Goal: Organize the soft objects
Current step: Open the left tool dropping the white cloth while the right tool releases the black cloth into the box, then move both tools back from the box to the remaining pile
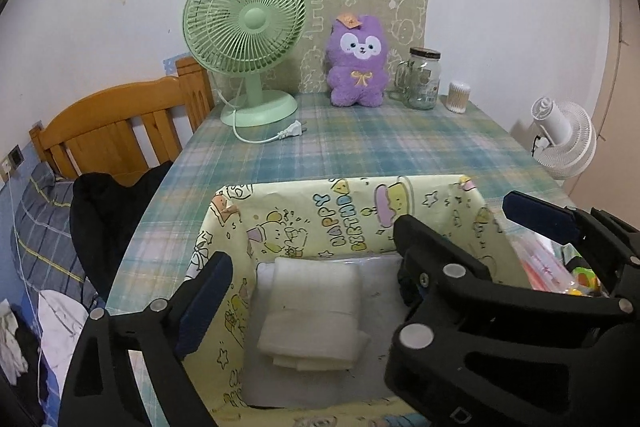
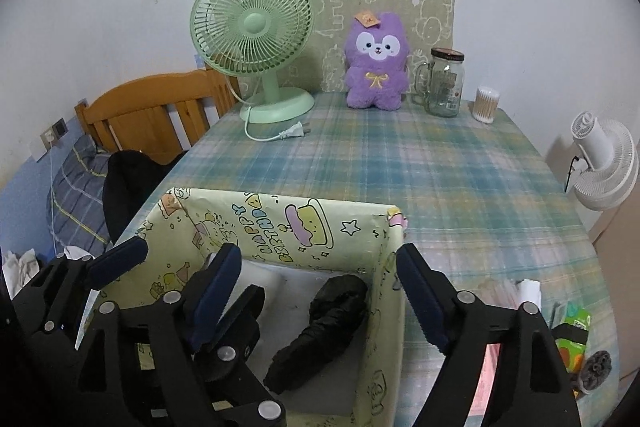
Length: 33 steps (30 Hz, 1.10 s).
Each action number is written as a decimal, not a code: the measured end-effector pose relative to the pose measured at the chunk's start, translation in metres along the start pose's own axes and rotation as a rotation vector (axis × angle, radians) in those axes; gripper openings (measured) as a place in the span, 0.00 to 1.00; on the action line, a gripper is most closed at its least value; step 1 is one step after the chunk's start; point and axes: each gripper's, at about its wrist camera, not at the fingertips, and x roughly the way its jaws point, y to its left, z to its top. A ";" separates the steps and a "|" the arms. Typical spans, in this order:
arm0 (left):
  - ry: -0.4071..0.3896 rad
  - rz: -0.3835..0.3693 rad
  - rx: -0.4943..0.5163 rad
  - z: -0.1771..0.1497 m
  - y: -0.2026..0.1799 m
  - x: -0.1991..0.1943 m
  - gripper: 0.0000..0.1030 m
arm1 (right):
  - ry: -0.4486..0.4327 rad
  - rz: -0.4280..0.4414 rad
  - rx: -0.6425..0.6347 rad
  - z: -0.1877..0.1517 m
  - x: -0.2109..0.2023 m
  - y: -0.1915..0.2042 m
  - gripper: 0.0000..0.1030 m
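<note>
A yellow birthday-print box (image 1: 448,205) (image 2: 280,223) stands at the near edge of the plaid table. Inside lie a folded white cloth (image 1: 312,311) and a rolled black cloth (image 2: 324,323). My left gripper (image 1: 308,279) is open and empty, hanging over the box's left half above the white cloth. My right gripper (image 2: 320,291) is open and empty, its jaws either side of the box's right wall, above the black cloth. A purple plush toy (image 1: 357,61) (image 2: 376,67) sits upright at the table's back.
A green desk fan (image 1: 245,27) with a loose plug (image 1: 292,131), a glass jar (image 1: 420,77) and a cotton-swab tub (image 1: 458,97) line the back. Packaged items (image 2: 568,339) lie right of the box. A white fan (image 2: 604,163) stands off the right edge. A wooden bed (image 1: 120,123) stands left.
</note>
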 end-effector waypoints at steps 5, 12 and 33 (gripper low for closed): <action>-0.028 0.000 0.001 0.002 -0.007 -0.014 0.95 | -0.030 -0.004 0.003 0.000 -0.016 -0.003 0.88; -0.063 -0.003 0.002 0.004 -0.017 -0.032 0.95 | -0.068 -0.014 0.001 0.003 -0.037 -0.009 0.89; -0.173 -0.033 0.035 0.009 -0.066 -0.085 0.95 | -0.210 -0.076 0.022 0.002 -0.105 -0.045 1.00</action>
